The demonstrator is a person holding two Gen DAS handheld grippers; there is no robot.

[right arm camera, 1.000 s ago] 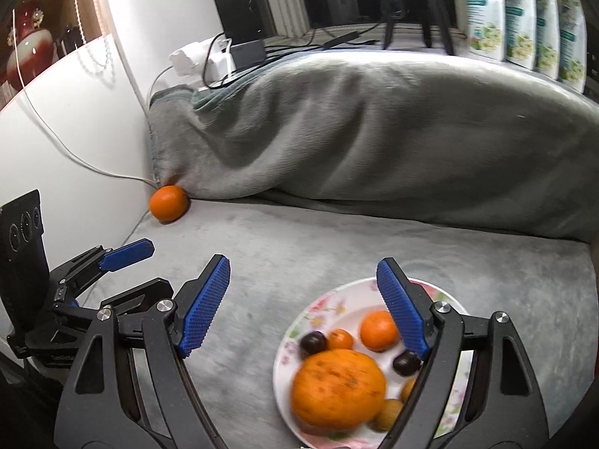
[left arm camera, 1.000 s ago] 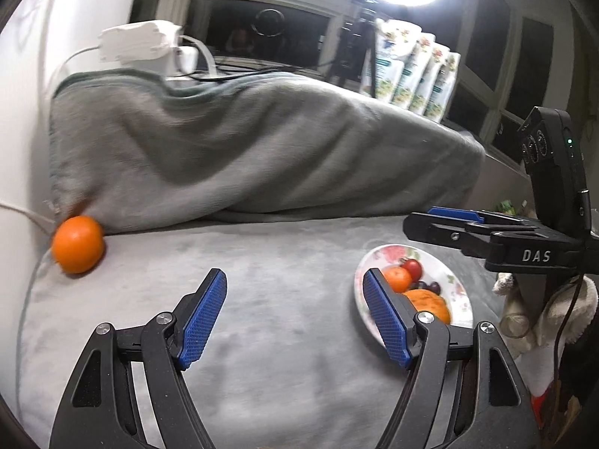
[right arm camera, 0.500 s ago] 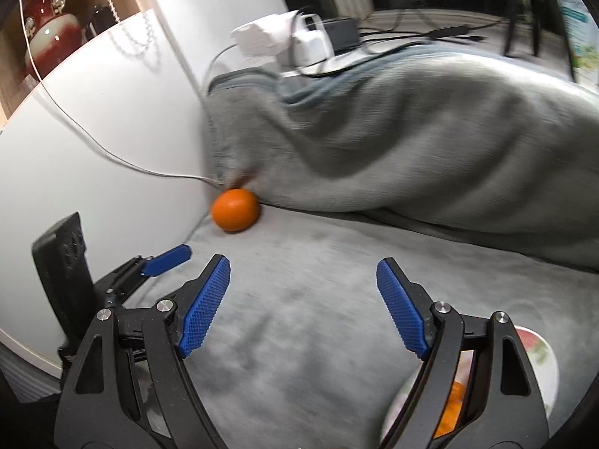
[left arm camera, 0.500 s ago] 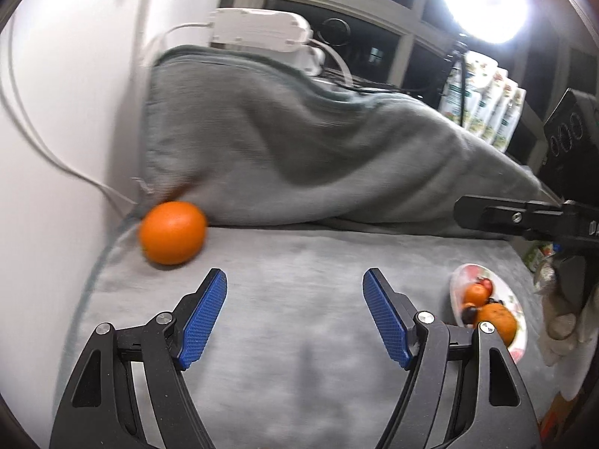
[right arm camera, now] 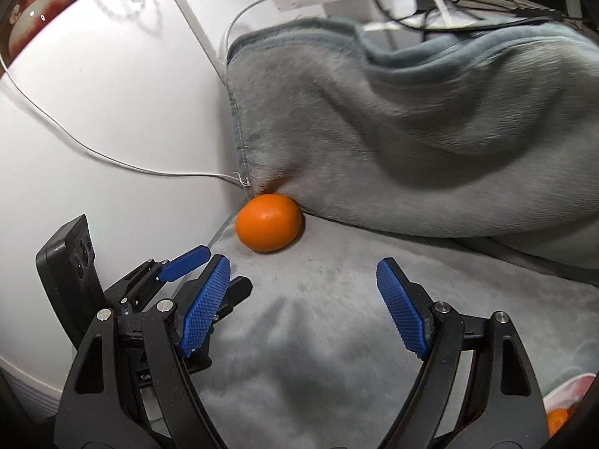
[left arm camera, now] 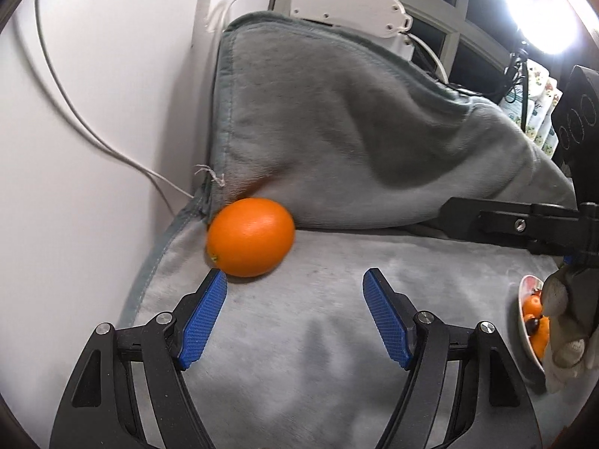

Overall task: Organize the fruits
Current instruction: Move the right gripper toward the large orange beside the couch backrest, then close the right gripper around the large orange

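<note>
A loose orange (left arm camera: pixel 250 237) lies on the grey blanket in the corner against the raised blanket fold; it also shows in the right wrist view (right arm camera: pixel 268 222). My left gripper (left arm camera: pixel 295 280) is open and empty, its left fingertip just short of the orange. My right gripper (right arm camera: pixel 304 269) is open and empty, a little further back from the orange. A flowered plate (left arm camera: pixel 524 321) with several fruits sits at the far right, partly hidden by the gloved hand; its edge shows in the right wrist view (right arm camera: pixel 569 393).
A white wall with a thin cable (left arm camera: pixel 93 138) bounds the left side. A white power strip (left arm camera: pixel 348 3) and cables sit on the sill above the blanket fold (left arm camera: pixel 355 127). A bright lamp (left arm camera: pixel 543 3) shines top right.
Both grippers have moved left and forward toward the orange, which is now larger and nearer. The plate has slid to the far right edge of both views.
</note>
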